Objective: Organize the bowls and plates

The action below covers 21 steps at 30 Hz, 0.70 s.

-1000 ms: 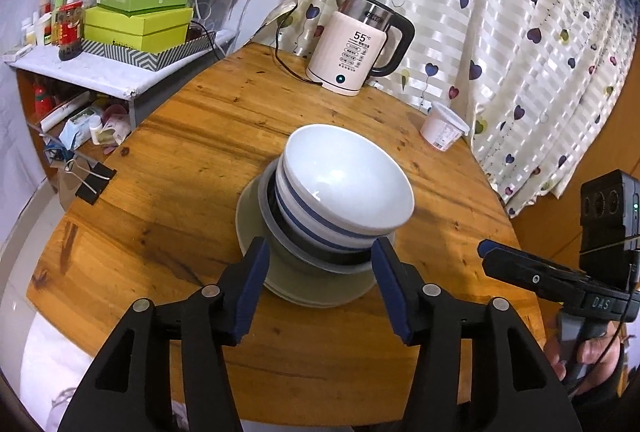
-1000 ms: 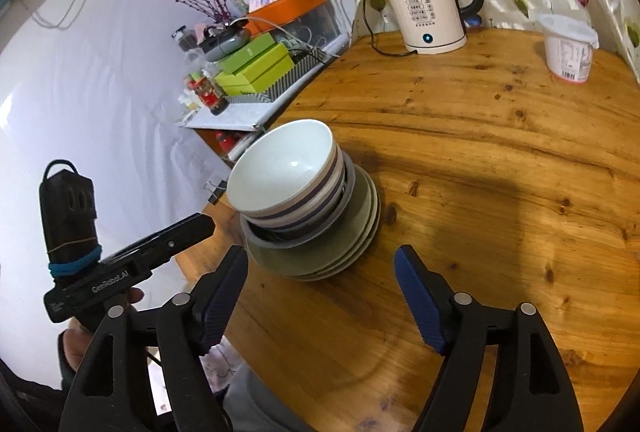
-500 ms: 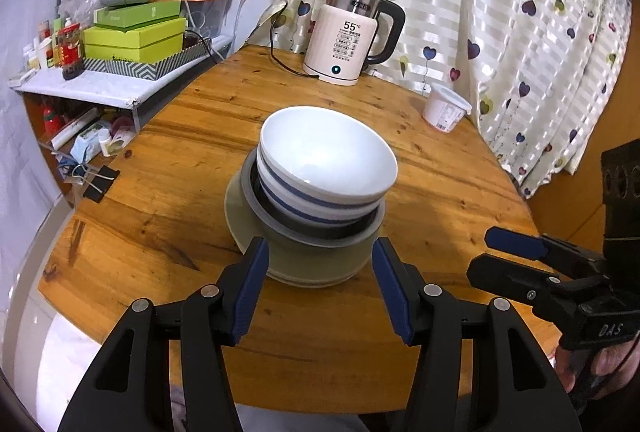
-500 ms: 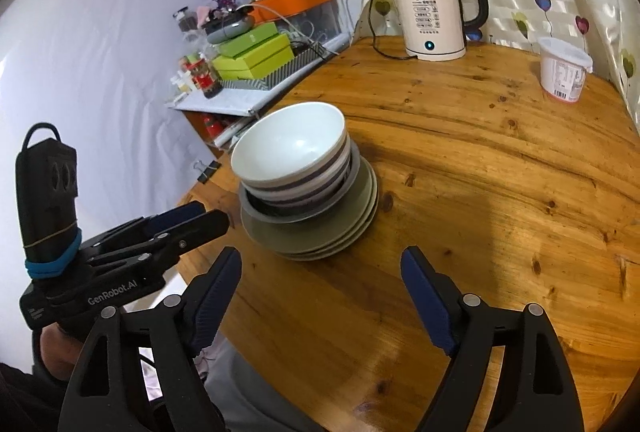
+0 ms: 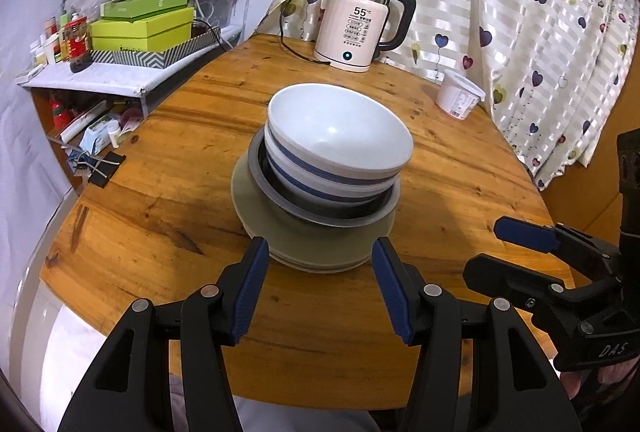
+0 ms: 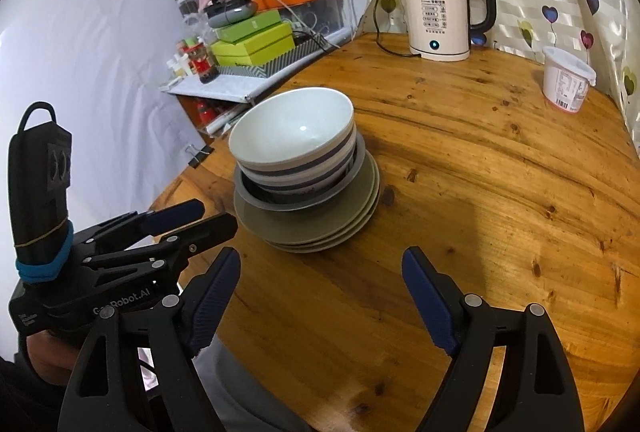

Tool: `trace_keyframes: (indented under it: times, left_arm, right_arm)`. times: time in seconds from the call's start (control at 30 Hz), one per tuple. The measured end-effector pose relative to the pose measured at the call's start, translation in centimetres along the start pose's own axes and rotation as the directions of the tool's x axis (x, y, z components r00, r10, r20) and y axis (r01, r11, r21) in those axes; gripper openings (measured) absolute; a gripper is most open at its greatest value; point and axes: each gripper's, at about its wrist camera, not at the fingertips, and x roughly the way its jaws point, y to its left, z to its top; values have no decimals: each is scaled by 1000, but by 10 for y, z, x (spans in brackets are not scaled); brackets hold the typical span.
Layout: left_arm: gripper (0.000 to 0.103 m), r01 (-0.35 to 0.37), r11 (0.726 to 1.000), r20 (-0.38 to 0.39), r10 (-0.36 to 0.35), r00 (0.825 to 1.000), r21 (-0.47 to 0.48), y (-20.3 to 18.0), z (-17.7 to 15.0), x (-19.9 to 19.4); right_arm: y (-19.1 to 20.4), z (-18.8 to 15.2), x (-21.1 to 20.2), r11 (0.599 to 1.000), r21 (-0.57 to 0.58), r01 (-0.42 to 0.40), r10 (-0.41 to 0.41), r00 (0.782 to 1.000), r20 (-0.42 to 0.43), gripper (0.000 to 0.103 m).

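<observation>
Two white bowls with blue stripes (image 5: 340, 135) (image 6: 292, 135) are nested in a grey bowl (image 5: 320, 218) (image 6: 296, 203). The grey bowl rests on a stack of olive plates (image 5: 280, 236) (image 6: 320, 228) near the front of the round wooden table (image 5: 168, 191) (image 6: 480, 171). My left gripper (image 5: 319, 252) (image 6: 192, 220) hovers open just short of the plates' near rim and holds nothing. My right gripper (image 6: 320, 260) (image 5: 508, 248) is open wide over bare wood in front of the stack, to the right of the left one.
A white electric kettle (image 5: 356, 27) (image 6: 440, 15) with its cord stands at the back of the table. A white tub (image 5: 458, 97) (image 6: 566, 77) sits near the heart-print curtain. A cluttered shelf with green boxes (image 5: 140, 27) borders the table's left edge, and a black binder clip (image 5: 102, 169) lies there.
Both grippers have drawn back a little from the stack, which now sits farther out past the fingertips. The right gripper's jaws stand slightly wider. The dishes have not moved.
</observation>
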Motion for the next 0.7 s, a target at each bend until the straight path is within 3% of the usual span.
trace_keyframes:
  times: [0.13, 0.7]
  left_arm:
    - [55, 17, 1000, -9, -17, 1000, -17, 3, 0, 4]
    - [55, -57, 998, -30, 57, 998, 3, 4, -2, 15]
  right_arm:
    - [1, 1, 3, 1000, -5, 6, -6, 1000, -6, 84]
    - [2, 2, 17, 1000, -17, 4, -5, 999, -34, 84]
